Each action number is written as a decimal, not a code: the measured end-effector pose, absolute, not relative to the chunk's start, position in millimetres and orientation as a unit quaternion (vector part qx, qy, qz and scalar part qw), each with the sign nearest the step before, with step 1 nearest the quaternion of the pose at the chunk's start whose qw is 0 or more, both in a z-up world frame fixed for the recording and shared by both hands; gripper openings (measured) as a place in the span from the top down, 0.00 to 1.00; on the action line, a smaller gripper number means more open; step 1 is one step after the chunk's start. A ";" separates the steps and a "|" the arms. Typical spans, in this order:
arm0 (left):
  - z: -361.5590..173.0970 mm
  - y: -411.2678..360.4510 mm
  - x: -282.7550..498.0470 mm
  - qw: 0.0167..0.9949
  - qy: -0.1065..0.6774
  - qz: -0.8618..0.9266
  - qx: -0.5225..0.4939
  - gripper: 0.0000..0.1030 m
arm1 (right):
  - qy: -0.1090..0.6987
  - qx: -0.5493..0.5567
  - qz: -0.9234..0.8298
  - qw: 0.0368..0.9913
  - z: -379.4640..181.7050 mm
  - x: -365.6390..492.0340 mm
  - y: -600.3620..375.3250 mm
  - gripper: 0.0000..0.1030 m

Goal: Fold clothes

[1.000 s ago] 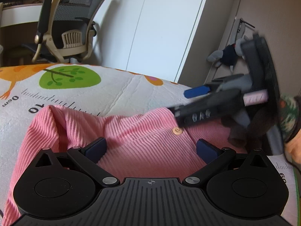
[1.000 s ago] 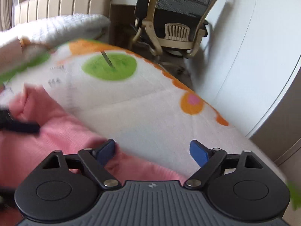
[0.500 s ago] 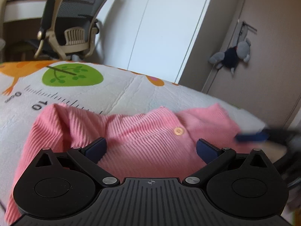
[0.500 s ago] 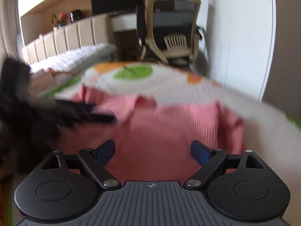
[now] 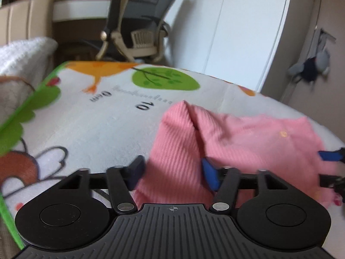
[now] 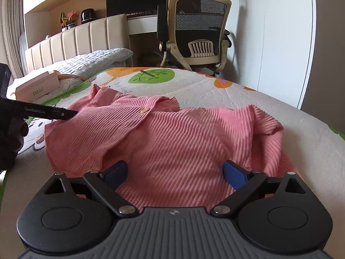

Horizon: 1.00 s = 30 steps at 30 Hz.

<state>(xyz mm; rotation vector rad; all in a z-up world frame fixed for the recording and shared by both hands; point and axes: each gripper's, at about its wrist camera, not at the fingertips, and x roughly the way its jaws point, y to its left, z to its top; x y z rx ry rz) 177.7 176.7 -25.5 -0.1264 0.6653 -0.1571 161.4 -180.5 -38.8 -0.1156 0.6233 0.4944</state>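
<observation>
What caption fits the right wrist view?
Open right tongs hover over a crumpled pink ribbed top on a cartoon-print mat.

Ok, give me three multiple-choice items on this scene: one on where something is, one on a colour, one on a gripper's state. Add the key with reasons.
1. Where does the pink ribbed shirt lie?
A. On the printed play mat
B. On the office chair
C. On the pink box

2. What colour is the tree crown printed next to the mat's ruler marks?
A. Blue
B. Green
C. Red

3. How does the right gripper stand?
A. Shut on the shirt
B. Shut on nothing
C. Open over the shirt

Key: 1 A, the shirt is spread on the mat while the chair stands behind it; 2 B, the green tree patch sits right behind the "10" mark; 3 C, its blue pads are wide apart with pink fabric between them, nothing pinched.
</observation>
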 end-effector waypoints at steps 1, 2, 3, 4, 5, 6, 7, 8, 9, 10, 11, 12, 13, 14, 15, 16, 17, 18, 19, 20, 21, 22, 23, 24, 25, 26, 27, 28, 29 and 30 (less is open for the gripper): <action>-23.0 177.4 176.2 0.938 0.330 -0.085 -0.070 0.79 | 0.296 -0.064 0.234 0.924 -36.8 157.6 -179.3 0.07; -19.6 179.0 174.5 0.934 0.333 -0.095 -0.085 0.90 | 0.284 -0.076 0.230 0.928 -33.0 151.6 -176.3 0.07; -15.5 181.5 171.9 0.931 0.334 -0.106 -0.103 0.90 | 0.269 -0.089 0.235 0.930 -27.5 144.2 -170.9 0.07; -10.9 183.6 168.4 0.928 0.333 -0.117 -0.121 0.90 | 0.254 -0.103 0.251 0.928 -20.7 136.6 -162.5 0.07; -6.7 184.7 166.3 0.924 0.332 -0.127 -0.140 0.90 | 0.238 -0.118 0.271 0.925 -13.4 129.1 -152.4 0.07; -2.7 185.6 165.2 0.919 0.332 -0.138 -0.162 0.90 | 0.227 -0.134 0.292 0.919 -8.7 122.8 -138.6 0.07; 0.3 187.3 165.8 0.911 0.334 -0.150 -0.189 0.90 | 0.220 -0.153 0.313 0.911 -6.0 117.5 -121.5 0.07; 2.6 189.5 167.3 0.901 0.337 -0.163 -0.221 0.90 | 0.212 -0.171 0.334 0.902 -3.3 112.2 -104.5 0.07; 4.0 191.3 168.9 0.892 0.340 -0.171 -0.246 0.90 | 0.209 -0.188 0.351 0.893 -4.0 108.5 -85.8 0.07; 4.8 192.9 170.5 0.884 0.343 -0.175 -0.266 0.90 | 0.208 -0.205 0.365 0.884 -7.5 106.1 -65.8 0.07; 5.8 193.8 171.2 0.878 0.345 -0.178 -0.280 0.90 | 0.207 -0.222 0.377 0.875 -12.1 103.9 -46.0 0.07; 6.4 194.1 171.6 0.876 0.345 -0.178 -0.286 0.90 | 0.206 -0.239 0.385 0.867 -18.1 102.8 -26.8 0.07; 6.1 194.9 172.4 0.874 0.347 -0.178 -0.291 0.90 | 0.205 -0.255 0.386 0.863 -25.0 103.4 -8.9 0.07; 4.7 196.2 173.3 0.871 0.348 -0.178 -0.297 0.90 | 0.204 -0.269 0.377 0.863 -32.4 106.0 7.5 0.07; 3.0 197.7 174.1 0.868 0.350 -0.178 -0.304 0.90 | 0.202 -0.279 0.365 0.865 -38.9 109.5 19.9 0.07; 1.0 199.1 175.0 0.866 0.351 -0.178 -0.310 0.90 | 0.201 -0.284 0.355 0.867 -43.2 113.5 27.6 0.07; -1.2 200.4 176.1 0.863 0.352 -0.178 -0.315 0.90 | 0.201 -0.288 0.348 0.869 -46.7 117.9 33.9 0.11; -2.6 201.1 176.6 0.862 0.351 -0.180 -0.317 0.91 | 0.200 -0.292 0.341 0.871 -50.2 122.3 40.2 0.24; -3.6 201.6 176.7 0.862 0.351 -0.182 -0.319 0.90 | 0.198 -0.297 0.334 0.872 -53.1 125.7 44.7 0.31; -3.5 202.0 176.5 0.862 0.348 -0.184 -0.319 0.90 | 0.197 -0.299 0.330 0.873 -54.5 127.9 45.8 0.44; -1.0 203.0 174.8 0.864 0.341 -0.187 -0.321 0.85 | 0.196 -0.297 0.330 0.874 -54.9 129.8 45.5 0.68; 4.6 204.7 171.6 0.866 0.327 -0.193 -0.325 0.82 | 0.196 -0.291 0.329 0.876 -54.4 131.2 43.3 0.79; 11.5 206.5 167.9 0.869 0.310 -0.199 -0.330 0.75 | 0.196 -0.281 0.329 0.880 -52.6 132.0 39.1 0.84; 20.1 208.4 163.6 0.874 0.290 -0.204 -0.332 0.63 | 0.193 -0.269 0.327 0.885 -49.3 132.3 33.3 0.88; 30.2 210.0 158.6 0.882 0.267 -0.205 -0.331 0.56 | 0.188 -0.253 0.326 0.892 -44.4 132.2 25.9 0.88; 41.0 211.2 153.0 0.891 0.244 -0.202 -0.326 0.47 | 0.181 -0.233 0.323 0.899 -37.1 131.9 16.0 0.89; 51.9 212.2 147.3 0.900 0.221 -0.199 -0.319 0.42 | 0.173 -0.210 0.319 0.908 -27.6 131.0 3.3 0.89; 61.8 212.4 142.2 0.909 0.200 -0.196 -0.310 0.39 | 0.163 -0.189 0.312 0.917 -16.5 129.8 -13.7 0.89; 69.6 211.5 138.2 0.916 0.184 -0.193 -0.300 0.28 | 0.153 -0.169 0.300 0.926 -5.8 129.4 -33.8 0.89; 76.3 210.0 134.9 0.922 0.170 -0.190 -0.290 0.18 | 0.143 -0.152 0.286 0.935 3.8 129.9 -54.0 0.89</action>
